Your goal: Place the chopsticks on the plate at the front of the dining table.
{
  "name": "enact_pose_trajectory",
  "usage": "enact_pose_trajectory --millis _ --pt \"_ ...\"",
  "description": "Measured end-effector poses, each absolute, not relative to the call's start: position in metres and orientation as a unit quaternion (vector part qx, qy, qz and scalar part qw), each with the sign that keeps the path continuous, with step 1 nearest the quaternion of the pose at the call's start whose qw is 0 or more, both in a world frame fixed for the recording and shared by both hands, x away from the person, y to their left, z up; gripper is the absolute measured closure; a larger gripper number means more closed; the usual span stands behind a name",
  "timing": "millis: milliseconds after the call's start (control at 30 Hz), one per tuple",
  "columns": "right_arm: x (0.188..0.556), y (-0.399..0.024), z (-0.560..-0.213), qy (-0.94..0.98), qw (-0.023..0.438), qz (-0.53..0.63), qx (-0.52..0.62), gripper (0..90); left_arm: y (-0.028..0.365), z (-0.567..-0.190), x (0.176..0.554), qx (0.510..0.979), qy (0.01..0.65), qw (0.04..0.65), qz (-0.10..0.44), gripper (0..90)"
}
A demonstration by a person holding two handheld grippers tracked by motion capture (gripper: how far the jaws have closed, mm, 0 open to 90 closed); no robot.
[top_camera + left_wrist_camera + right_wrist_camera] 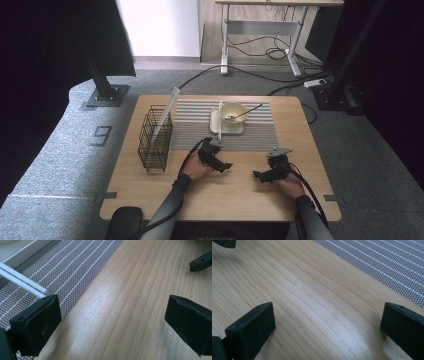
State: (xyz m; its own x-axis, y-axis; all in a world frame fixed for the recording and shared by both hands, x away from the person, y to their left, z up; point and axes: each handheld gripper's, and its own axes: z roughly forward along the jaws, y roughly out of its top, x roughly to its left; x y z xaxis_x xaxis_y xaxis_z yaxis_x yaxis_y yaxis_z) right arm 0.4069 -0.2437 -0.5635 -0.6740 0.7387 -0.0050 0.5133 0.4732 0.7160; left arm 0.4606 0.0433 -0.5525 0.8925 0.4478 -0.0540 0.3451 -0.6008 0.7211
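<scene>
Chopsticks [23, 282] overhang mat edge [82, 297]; left gripper [112, 320] gapes over bare wood.

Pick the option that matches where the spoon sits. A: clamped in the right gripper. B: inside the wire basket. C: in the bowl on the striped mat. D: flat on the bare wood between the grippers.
C: the spoon rests in the bowl on the striped mat, its handle leaning over the rim.
</scene>
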Motion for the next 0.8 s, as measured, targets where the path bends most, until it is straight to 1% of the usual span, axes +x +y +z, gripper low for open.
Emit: enact_pose_trajectory --millis 800 --pt "0.4068 -0.2436 -0.5635 0.843 0.159 0.354 0.372 0.0 0.0433 -0.5546 0.4676 0.888 0.227 0.396 0.063 0.6"
